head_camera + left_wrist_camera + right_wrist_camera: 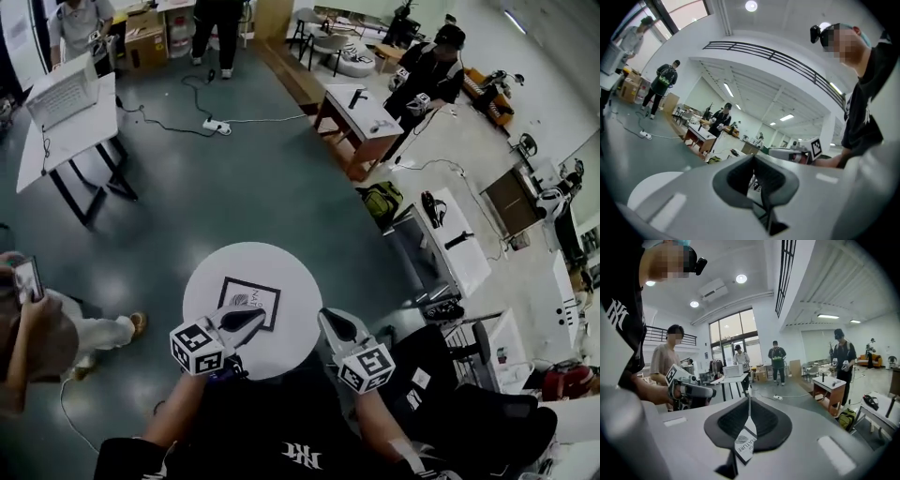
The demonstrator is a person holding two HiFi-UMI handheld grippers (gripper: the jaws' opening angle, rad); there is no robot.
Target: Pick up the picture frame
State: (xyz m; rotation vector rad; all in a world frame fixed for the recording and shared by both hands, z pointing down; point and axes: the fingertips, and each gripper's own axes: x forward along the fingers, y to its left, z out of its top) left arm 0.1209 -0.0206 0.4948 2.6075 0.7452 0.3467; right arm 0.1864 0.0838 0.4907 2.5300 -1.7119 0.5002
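Note:
A black picture frame [249, 302] with a white print lies flat on the round white table [291, 281]. My left gripper [253, 317] reaches over the table, its tips above the frame's near edge, jaws shut with nothing in them; the left gripper view shows them [753, 161] closed. My right gripper [330, 319] hangs at the table's right rim, apart from the frame. In the right gripper view its jaws [749, 401] meet at the tips and grip nothing. Part of the frame's print [744, 444] shows below through the slit between them.
A person holding a phone [28, 279] stands close at the left. White tables stand at the far left [66, 122] and right [441, 244]. A power strip and cables [216, 126] lie on the grey floor. Several people stand at the back. A green bag [380, 199] sits beyond the table.

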